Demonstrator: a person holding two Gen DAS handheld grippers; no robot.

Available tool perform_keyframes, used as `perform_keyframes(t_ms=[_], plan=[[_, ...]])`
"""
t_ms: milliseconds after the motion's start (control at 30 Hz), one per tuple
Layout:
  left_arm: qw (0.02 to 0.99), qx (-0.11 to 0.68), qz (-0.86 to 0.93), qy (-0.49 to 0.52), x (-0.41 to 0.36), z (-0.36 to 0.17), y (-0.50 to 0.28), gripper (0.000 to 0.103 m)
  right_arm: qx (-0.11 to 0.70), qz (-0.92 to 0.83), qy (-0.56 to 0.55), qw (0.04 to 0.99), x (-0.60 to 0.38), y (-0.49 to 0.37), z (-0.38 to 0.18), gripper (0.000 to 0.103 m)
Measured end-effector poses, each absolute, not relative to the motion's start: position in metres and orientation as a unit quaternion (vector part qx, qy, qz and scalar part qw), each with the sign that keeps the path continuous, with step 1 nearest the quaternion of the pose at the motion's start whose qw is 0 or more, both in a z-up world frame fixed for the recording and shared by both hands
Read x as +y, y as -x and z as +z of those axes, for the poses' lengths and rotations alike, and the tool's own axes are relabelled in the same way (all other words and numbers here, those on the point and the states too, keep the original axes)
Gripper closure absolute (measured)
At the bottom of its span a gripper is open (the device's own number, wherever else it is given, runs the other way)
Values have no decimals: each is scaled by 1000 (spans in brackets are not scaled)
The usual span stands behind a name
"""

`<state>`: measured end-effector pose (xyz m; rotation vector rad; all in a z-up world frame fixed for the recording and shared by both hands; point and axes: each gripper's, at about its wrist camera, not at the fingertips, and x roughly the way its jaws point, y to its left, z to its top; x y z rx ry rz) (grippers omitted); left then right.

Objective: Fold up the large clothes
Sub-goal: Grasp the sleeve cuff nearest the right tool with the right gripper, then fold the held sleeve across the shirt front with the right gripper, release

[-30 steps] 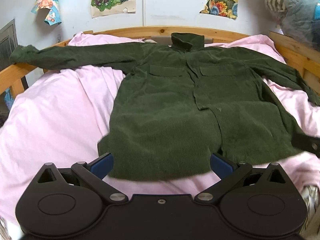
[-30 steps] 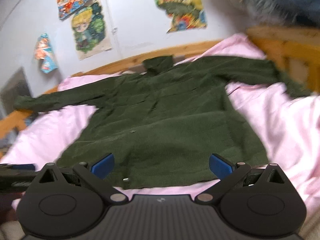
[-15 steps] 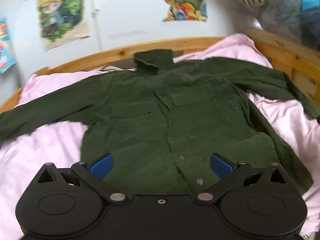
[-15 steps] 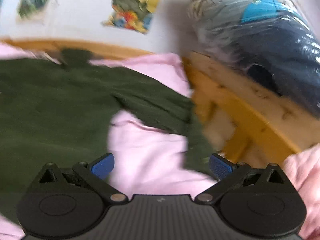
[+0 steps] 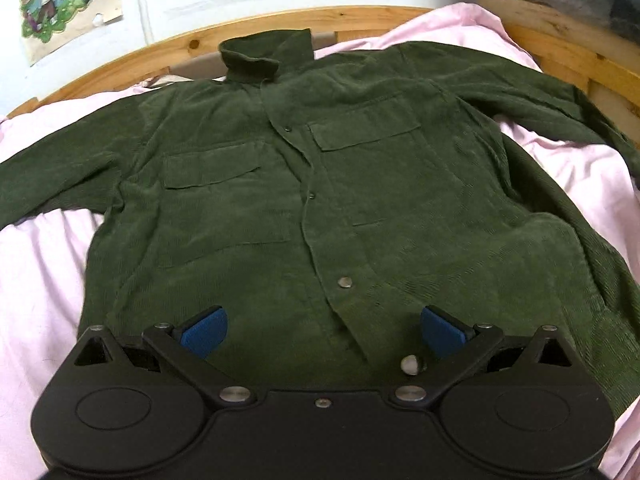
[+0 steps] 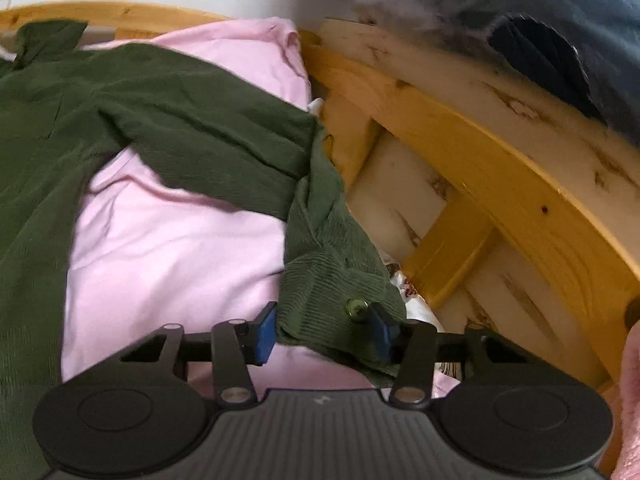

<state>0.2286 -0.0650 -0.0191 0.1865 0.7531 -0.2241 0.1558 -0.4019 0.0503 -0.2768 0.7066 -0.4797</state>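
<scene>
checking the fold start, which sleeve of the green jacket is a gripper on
The right sleeve's cuff, by the wooden bed rail, sits between the right gripper's fingers. The left sleeve lies untouched.
</scene>
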Motion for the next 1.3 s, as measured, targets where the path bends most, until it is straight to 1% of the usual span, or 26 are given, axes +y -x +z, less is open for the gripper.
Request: perform_keyframes(t_ms=[67, 100, 167, 300, 433, 600, 733, 800, 867, 933, 1033, 1100, 1133, 1167, 1200, 1233, 1267, 1300], plan=[[922, 364, -102, -87, -62, -17, -226, 1, 337, -227, 128, 905, -406, -155, 57, 80], [922, 363, -102, -85, -60, -17, -224, 1, 334, -226, 131, 906, -407, -156, 62, 80], [921, 366, -102, -84, -59, -16, -222, 1, 323, -221, 127, 911, -409, -155, 78, 87], [920, 367, -104, -87, -58, -11, -219, 1, 289, -188, 101, 933, -404, -149, 126, 90], [922, 362, -111, -88, -57, -4, -217, 1, 238, -128, 65, 961, -382, -150, 192, 93], [920, 362, -120, -87, -56, 4, -222, 1, 166, -4, 20, 986, -326, -181, 271, 94], [921, 359, -124, -89, -53, 10, -224, 1, 137, 109, 8, 984, -257, -222, 307, 94], [921, 358, -125, -89, -49, 12, -226, 1, 142, 167, 13, 976, -216, -246, 315, 94], [922, 357, -122, -88, -43, 13, -228, 1, 151, 217, 38, 964, -171, -271, 311, 94], [922, 358, -116, -86, -34, 13, -231, 1, 171, 260, 65, 948, -128, -291, 298, 97], [922, 363, -106, -86, -21, 10, -237, 1, 208, 314, 86, 923, -75, -323, 265, 99], [920, 370, -97, -89, -11, 6, -245, 1, 217, 345, 96, 908, -50, -341, 242, 99], [919, 373, -93, -90, -6, 4, -250, 1, 221, 359, 91, 902, -40, -345, 229, 92], [918, 376, -88, -90, -2, 2, -255, 1, 229, 374, 76, 896, -36, -350, 217, 73], [918, 377, -83, -87, 3, 0, -260, 1, 240, 379, 61, 892, -36, -355, 205, 59], [920, 375, -78, -81, 7, -2, -264, 1, 247, 381, 44, 890, -41, -360, 196, 41], [922, 372, -74, -74, 11, -3, -269, 1, 249, 382, 28, 890, -51, -363, 187, 34], [925, 369, -69, -65, 16, -4, -276, 1, 251, 381, 20, 890, -63, -367, 181, 33]])
